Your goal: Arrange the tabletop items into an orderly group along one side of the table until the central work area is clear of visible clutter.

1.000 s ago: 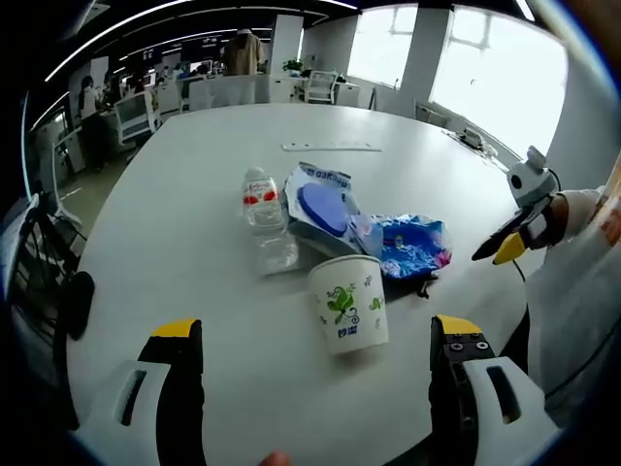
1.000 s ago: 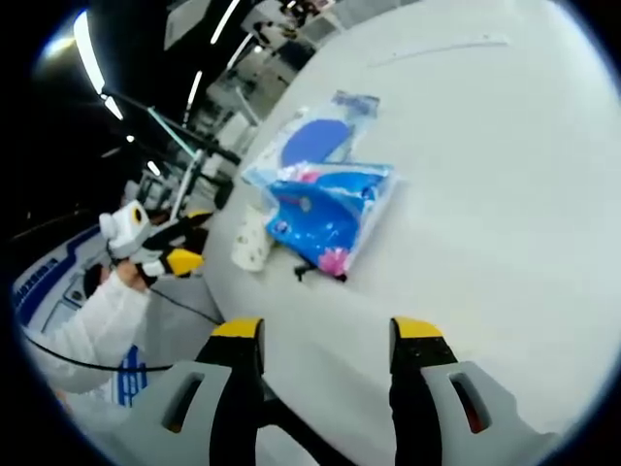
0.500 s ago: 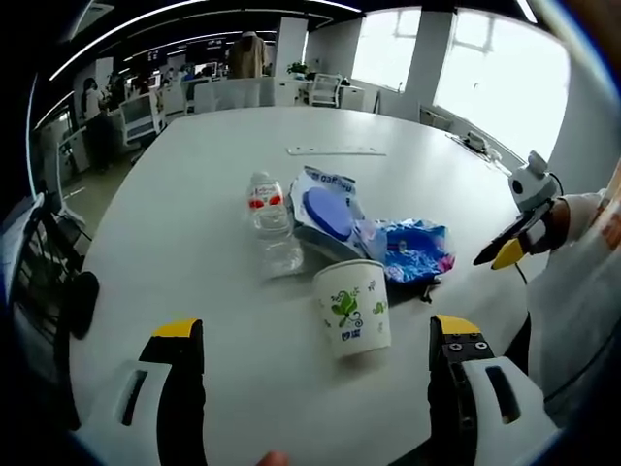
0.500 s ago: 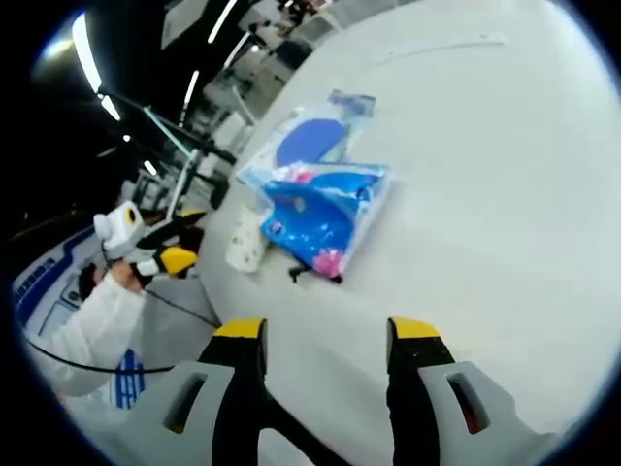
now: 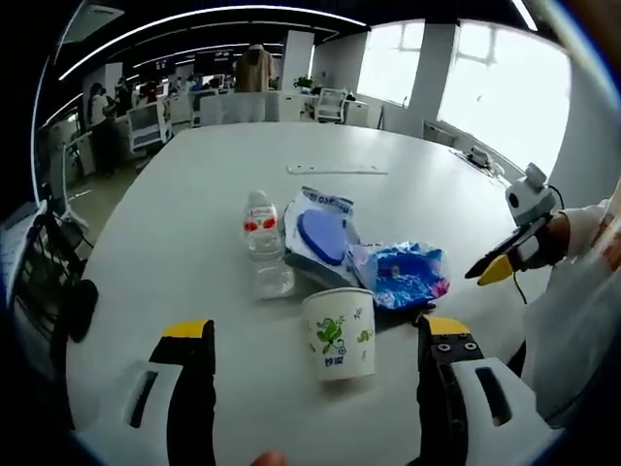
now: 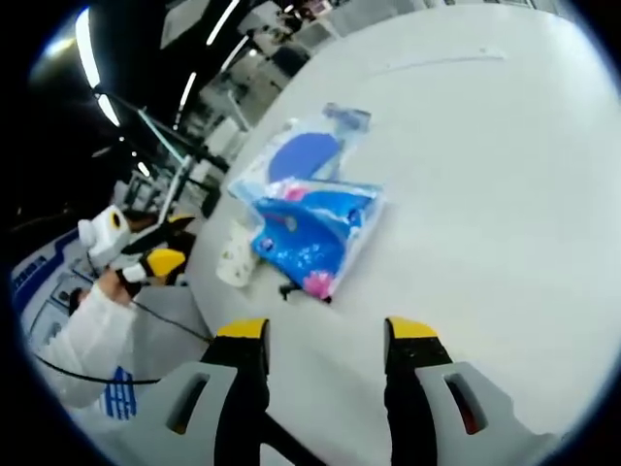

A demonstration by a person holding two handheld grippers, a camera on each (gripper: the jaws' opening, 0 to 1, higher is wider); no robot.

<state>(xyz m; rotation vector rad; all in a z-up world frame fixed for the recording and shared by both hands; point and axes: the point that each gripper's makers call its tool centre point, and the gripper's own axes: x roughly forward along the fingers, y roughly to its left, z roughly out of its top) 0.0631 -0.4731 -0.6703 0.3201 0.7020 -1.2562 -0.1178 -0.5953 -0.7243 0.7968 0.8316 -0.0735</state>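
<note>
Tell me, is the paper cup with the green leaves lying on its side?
No, the white paper cup with green leaves stands upright on the white table, open end up, in the left gripper view.

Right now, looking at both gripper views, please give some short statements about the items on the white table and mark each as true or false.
1. The white paper cup with green leaf print stands upright. True.
2. The clear plastic water bottle with red label lies on its side. False: it stands upright.
3. The left gripper is shut on the cup. False: its jaws are open, holding nothing.
4. The blue crinkled plastic bag lies beside the clear packet holding a blue round disc. True.
5. The right gripper holds the bag. False: it is open and short of it.
</note>
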